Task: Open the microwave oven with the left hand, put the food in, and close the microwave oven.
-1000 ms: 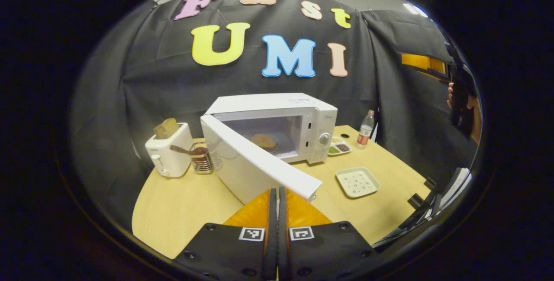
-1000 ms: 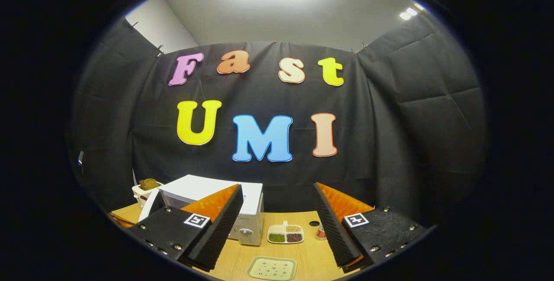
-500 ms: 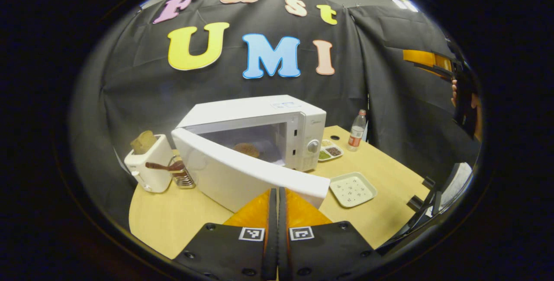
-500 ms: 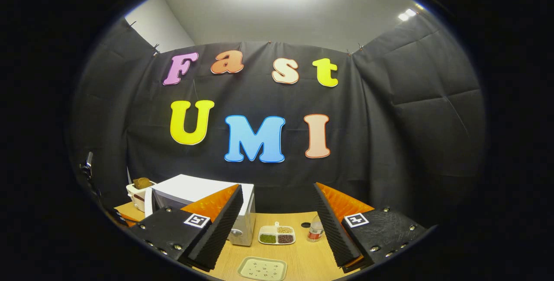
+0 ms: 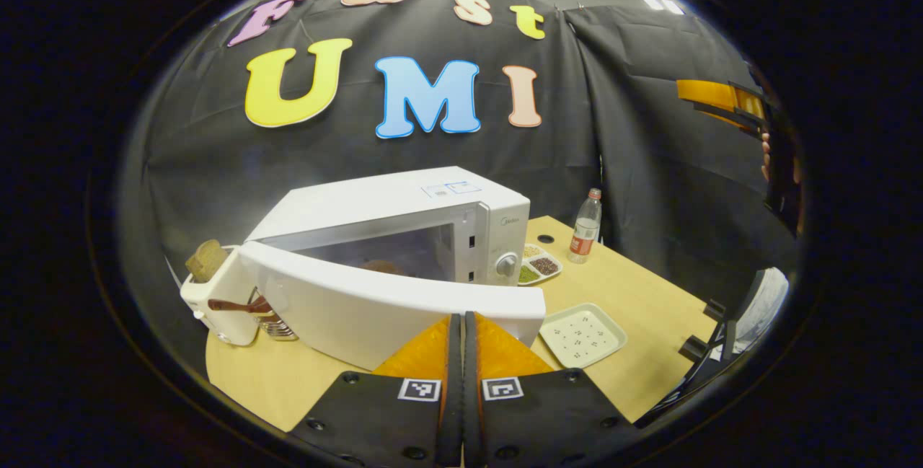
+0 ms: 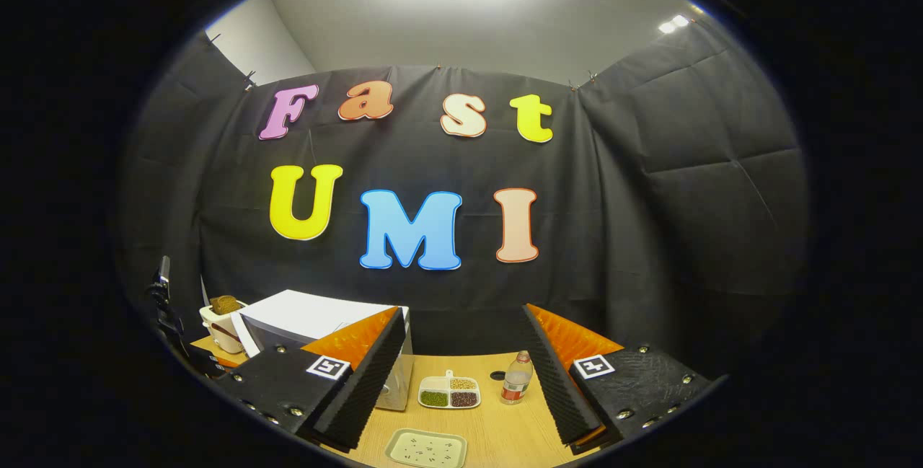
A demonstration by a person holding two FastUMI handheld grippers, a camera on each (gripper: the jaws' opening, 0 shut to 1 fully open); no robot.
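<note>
Foam-lined fingers of the left gripper point(image 5: 463, 352) are pressed flat together with nothing between them, their tips against the outer face of the white microwave door point(image 5: 375, 306), apparently pushing it closed. That door is partly open, angled toward the white box-shaped microwave oven point(image 5: 404, 219) on the pale wooden table point(image 5: 649, 352). Through the gap a brownish round piece of food point(image 5: 378, 266) seems to sit on the oven floor, though it is dim and half hidden. So the loading looks done and only the closing remains.

The right gripper point(image 6: 461, 381) is held high and well clear of the oven, fingers spread wide and empty, likely to keep out of the door's swing.

A white toaster point(image 5: 216, 295) holds a slice of brown bread point(image 5: 204, 260). A small divided white dish point(image 6: 449, 394) holds green, tan and dark grains. A speckled square pale-green tray point(image 5: 583, 324) lies bare, with a clear plastic bottle point(image 5: 584, 226) beyond.
</note>
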